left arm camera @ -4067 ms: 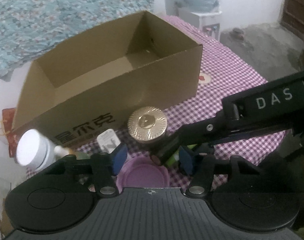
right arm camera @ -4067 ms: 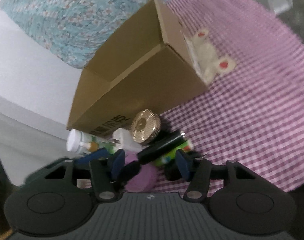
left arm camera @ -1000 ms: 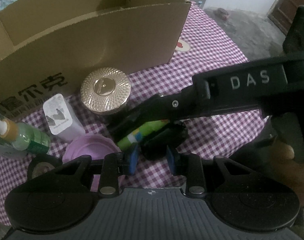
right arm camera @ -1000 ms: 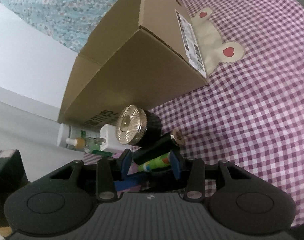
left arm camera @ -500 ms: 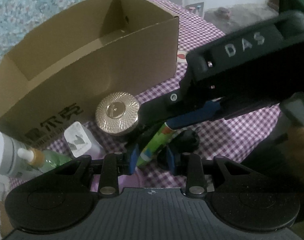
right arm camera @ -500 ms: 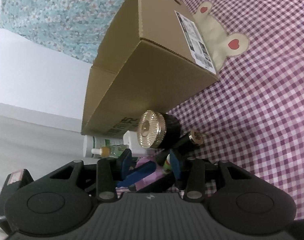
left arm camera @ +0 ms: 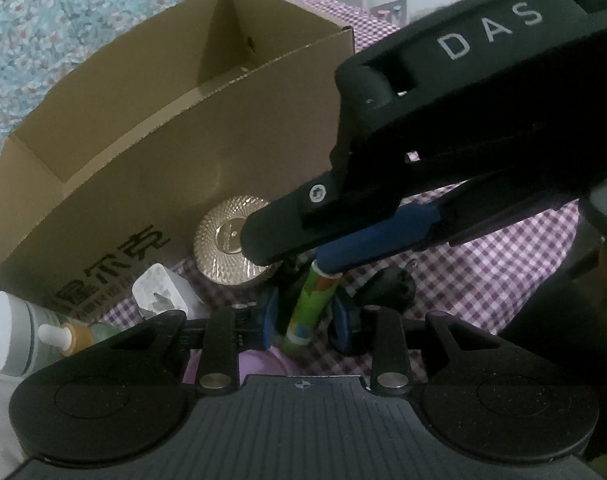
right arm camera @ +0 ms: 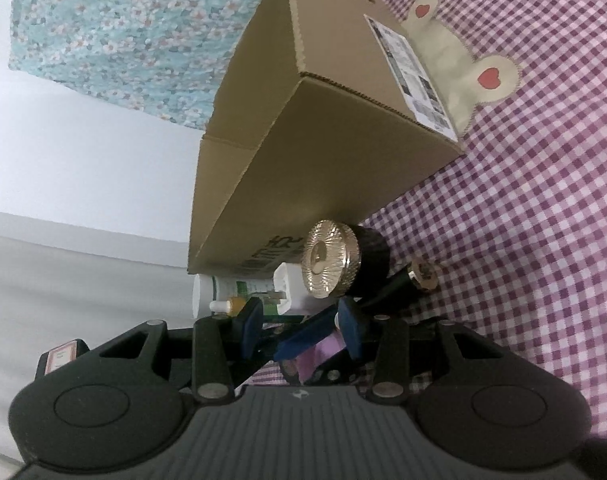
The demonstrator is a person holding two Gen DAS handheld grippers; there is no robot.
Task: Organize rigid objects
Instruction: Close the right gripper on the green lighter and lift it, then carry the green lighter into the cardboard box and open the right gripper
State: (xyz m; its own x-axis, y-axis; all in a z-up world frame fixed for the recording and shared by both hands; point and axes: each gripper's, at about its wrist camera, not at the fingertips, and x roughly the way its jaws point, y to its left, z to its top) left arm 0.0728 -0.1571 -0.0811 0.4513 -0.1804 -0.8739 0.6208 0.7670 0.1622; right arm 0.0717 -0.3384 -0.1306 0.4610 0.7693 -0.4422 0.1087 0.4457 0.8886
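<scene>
Risk: the two claws are crowded together in front of the cardboard box (left arm camera: 183,152); the right claw (right arm camera: 300,324) touches the far end of the green tube (left arm camera: 313,304), so it could knock it loose or into the gold-lidded jar (left arm camera: 219,252) by the box wall. Left claw (left arm camera: 305,318) narrow, jaws just closing, gripping the tube tilted above the counter (left arm camera: 483,264), not yet in the box. Right claw half apart, grip unclear
</scene>
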